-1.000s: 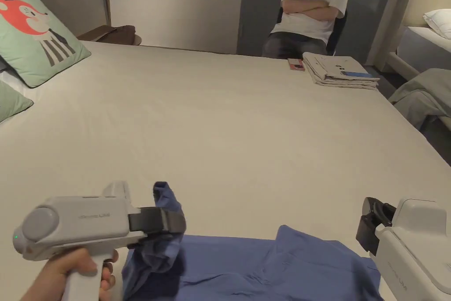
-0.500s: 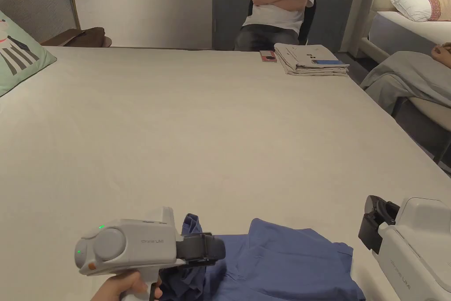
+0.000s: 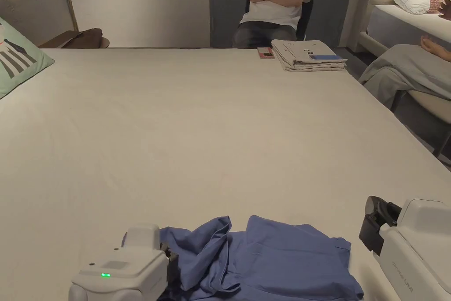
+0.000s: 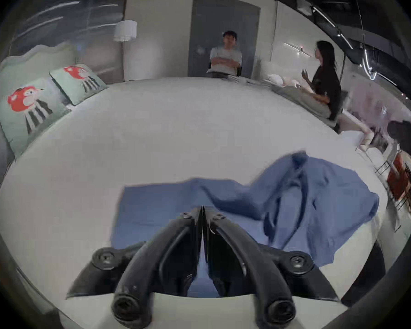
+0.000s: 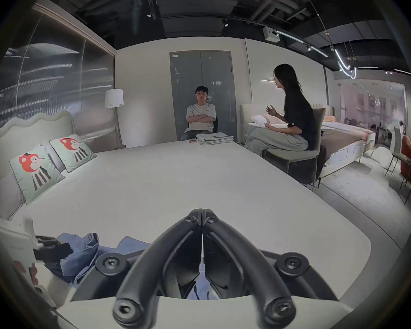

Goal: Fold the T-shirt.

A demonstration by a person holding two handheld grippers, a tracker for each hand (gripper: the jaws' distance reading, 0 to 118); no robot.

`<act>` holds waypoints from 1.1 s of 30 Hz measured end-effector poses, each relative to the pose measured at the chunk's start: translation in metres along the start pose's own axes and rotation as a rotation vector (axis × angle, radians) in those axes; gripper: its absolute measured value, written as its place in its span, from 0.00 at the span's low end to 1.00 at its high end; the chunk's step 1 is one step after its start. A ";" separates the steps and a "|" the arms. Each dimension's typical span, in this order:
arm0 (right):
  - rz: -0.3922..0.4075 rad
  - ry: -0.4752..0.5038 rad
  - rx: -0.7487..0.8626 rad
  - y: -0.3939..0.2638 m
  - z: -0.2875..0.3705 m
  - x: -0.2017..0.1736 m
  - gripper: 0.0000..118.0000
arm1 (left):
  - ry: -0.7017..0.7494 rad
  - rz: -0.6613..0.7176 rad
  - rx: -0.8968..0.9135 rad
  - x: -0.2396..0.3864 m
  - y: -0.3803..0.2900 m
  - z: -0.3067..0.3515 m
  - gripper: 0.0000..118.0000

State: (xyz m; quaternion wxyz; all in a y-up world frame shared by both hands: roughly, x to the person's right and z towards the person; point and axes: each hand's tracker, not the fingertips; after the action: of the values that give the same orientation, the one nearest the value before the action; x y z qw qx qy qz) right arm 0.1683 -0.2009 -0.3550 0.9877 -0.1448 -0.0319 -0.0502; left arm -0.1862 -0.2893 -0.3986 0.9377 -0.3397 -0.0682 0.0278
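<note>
We keep the blue T-shirt [image 3: 264, 258] at the near edge of the bed [image 3: 211, 130], within reach. One side lies bunched over the middle, likely a fold begun. Left gripper [image 4: 202, 212] sits over the flat cloth, jaws closed, pinching nothing. Right gripper [image 5: 201, 213] waits right of it, jaws closed, empty.

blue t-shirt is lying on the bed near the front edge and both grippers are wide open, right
Not quite. The blue T-shirt does lie on the bed near the front edge, but both grippers are shut: the left gripper and right gripper views each show jaws closed together.
</note>
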 end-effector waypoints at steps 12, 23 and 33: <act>-0.025 -0.041 0.007 0.000 0.009 0.019 0.00 | -0.196 -0.041 0.012 0.099 -0.009 -0.009 0.01; -0.031 -0.046 0.022 0.003 0.011 0.018 0.00 | -0.438 0.257 0.086 0.037 0.018 0.022 0.01; -0.023 -0.004 0.010 0.003 -0.002 -0.008 0.00 | -0.556 0.690 0.030 -0.158 0.016 0.035 0.54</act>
State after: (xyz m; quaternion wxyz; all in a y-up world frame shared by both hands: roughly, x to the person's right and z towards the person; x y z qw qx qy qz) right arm 0.1613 -0.1975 -0.3580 0.9877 -0.1398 -0.0358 -0.0609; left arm -0.3480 -0.2705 -0.4000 0.8244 -0.3086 -0.1999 0.4303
